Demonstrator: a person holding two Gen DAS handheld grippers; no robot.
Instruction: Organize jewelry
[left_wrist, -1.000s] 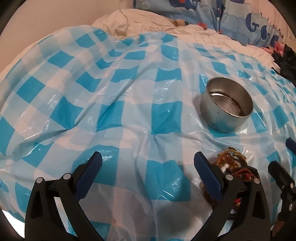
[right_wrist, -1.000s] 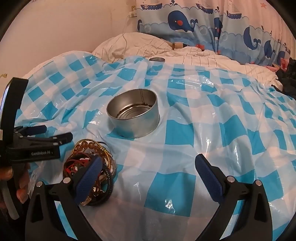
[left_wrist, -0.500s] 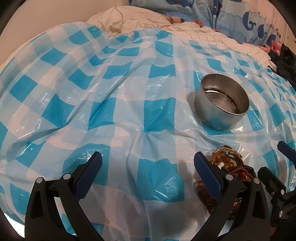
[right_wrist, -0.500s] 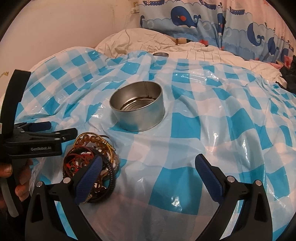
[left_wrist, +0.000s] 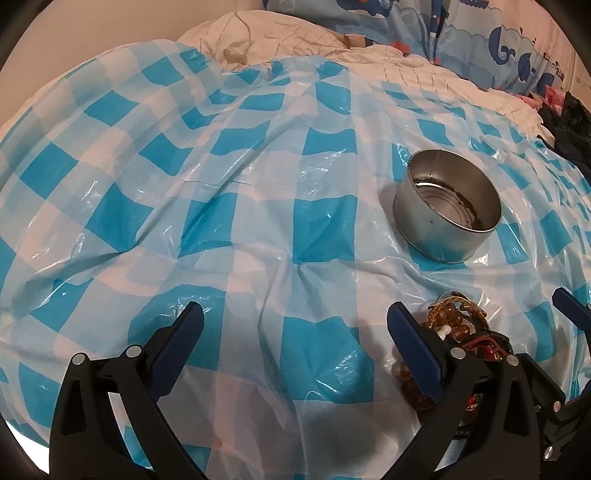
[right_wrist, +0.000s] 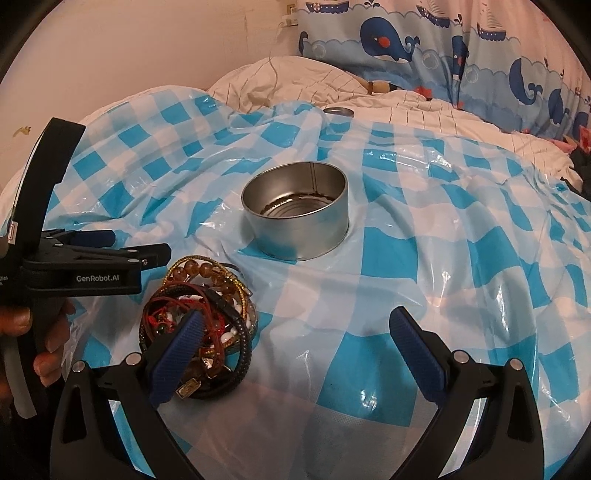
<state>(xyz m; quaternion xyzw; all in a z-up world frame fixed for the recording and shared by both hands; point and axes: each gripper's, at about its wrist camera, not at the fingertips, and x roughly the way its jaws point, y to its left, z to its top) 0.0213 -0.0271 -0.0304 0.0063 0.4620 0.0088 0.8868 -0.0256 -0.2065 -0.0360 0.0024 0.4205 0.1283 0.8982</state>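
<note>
- Over the checked sheet, the right gripper hovers spread wide, left finger above the jewelry pile near the tin.
- Left gripper is likewise spread, empty.
- Only the right view shows the left hand.

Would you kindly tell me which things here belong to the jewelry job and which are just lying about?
Job: pile of bracelets; open metal tin; left claw; right claw.
Lying about: small metal lid; whale-print pillow; checked plastic sheet.
</note>
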